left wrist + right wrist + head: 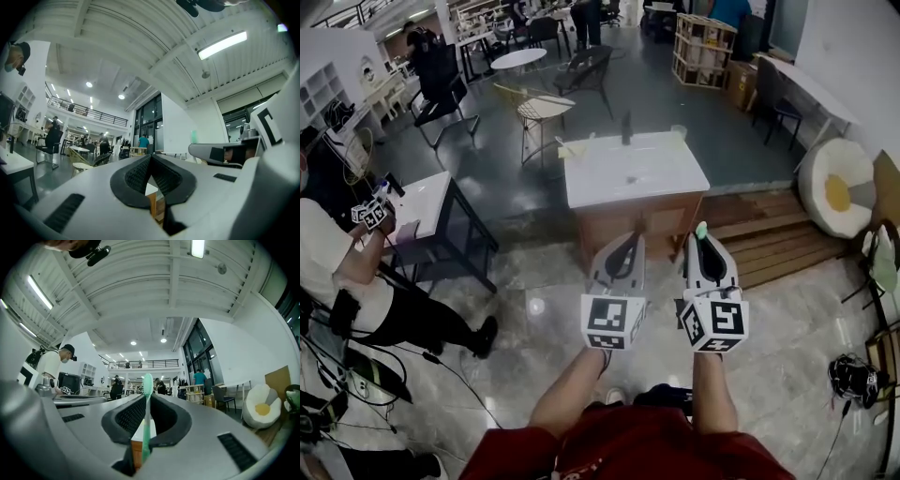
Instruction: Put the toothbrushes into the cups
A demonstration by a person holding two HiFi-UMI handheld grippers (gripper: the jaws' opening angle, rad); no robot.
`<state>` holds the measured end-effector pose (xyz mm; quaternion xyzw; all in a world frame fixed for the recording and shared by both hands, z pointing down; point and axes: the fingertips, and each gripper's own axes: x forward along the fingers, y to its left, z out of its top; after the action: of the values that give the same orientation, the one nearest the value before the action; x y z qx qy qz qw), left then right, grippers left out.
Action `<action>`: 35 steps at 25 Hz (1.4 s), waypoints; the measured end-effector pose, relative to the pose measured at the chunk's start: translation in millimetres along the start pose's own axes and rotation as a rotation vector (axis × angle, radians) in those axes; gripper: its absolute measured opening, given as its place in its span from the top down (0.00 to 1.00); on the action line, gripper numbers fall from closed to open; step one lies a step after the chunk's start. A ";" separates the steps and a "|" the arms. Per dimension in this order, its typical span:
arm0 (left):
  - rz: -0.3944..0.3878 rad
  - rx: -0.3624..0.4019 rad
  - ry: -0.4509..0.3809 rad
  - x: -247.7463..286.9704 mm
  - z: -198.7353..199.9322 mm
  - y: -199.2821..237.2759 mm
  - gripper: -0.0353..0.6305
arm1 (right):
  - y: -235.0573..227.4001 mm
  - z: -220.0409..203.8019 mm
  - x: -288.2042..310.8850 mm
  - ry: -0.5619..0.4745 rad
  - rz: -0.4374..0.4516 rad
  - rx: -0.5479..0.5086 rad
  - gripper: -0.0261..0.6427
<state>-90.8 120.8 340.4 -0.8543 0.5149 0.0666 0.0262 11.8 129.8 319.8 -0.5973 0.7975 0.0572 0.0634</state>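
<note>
Jaws on the left gripper are pressed together with nothing between them, so it is free to steady a cup later. It is held level short of the near edge of the white tabletop, with bare floor between.

On the far side of that tabletop stands a dark upright item, too small to identify. At the far right corner is what looks like a clear cup.

Just right of the left gripper, also short of the near edge, the right gripper pinches a pale green toothbrush. Its head pokes past the fingertips and its handle runs back between the pads.

The toothbrush should be light, stiff and rather slick plastic. A hold low on the handle leaves the head free, but a thin handle could pivot in the pads if it knocks a rim. The cup is probably light too, easy to tip.

Room is good straight ahead. Left of the tabletop stand a small side table and another person; right of it lies a slatted wooden platform.
</note>
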 end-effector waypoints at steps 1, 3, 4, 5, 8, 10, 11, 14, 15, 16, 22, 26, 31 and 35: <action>-0.002 -0.002 0.003 0.0 -2.6 3.6 0.91 | 2.0 -3.3 2.1 0.004 -0.005 0.001 0.88; -0.008 -0.005 0.006 1.7 -7.3 9.8 0.91 | 4.4 -9.4 6.4 0.009 -0.014 0.008 0.88; -0.010 -0.004 0.008 3.5 -9.0 12.5 0.91 | 4.8 -12.0 9.3 0.009 -0.016 0.015 0.88; -0.012 -0.004 0.010 6.2 -10.2 14.9 0.91 | 4.3 -14.2 12.6 0.009 -0.016 0.023 0.88; -0.017 -0.004 0.016 19.0 -14.3 18.6 0.91 | -2.7 -19.7 24.0 0.003 -0.018 0.030 0.88; -0.016 -0.004 0.015 30.0 -18.5 20.2 0.91 | -9.3 -24.8 33.0 0.006 -0.018 0.017 0.88; -0.014 -0.005 0.014 35.7 -20.9 21.0 0.91 | -12.5 -27.7 37.6 0.008 -0.016 0.013 0.88; -0.010 -0.001 0.014 55.8 -27.4 21.6 0.91 | -25.5 -33.9 52.0 0.012 -0.017 0.004 0.88; -0.011 0.000 0.017 64.1 -28.9 21.5 0.91 | -30.7 -35.1 57.9 0.014 -0.020 0.000 0.88; -0.012 0.002 0.021 72.9 -30.2 21.5 0.91 | -35.7 -36.4 64.4 0.016 -0.020 -0.003 0.88; -0.020 0.014 0.032 132.2 -34.9 17.2 0.91 | -70.4 -45.2 104.7 0.031 -0.003 -0.004 0.88; -0.021 0.023 0.035 175.6 -37.1 9.9 0.91 | -103.3 -46.2 131.4 0.028 0.003 -0.003 0.88; -0.018 0.024 0.039 222.8 -43.0 4.0 0.91 | -140.2 -50.4 160.6 0.030 0.007 0.000 0.89; -0.019 0.030 0.049 254.3 -50.7 -0.7 0.91 | -164.1 -53.1 181.4 0.024 0.011 -0.002 0.89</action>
<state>31.4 -107.4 354.8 -0.8600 0.5081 0.0375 0.0271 117.0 -96.4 338.9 -0.5934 0.8015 0.0514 0.0529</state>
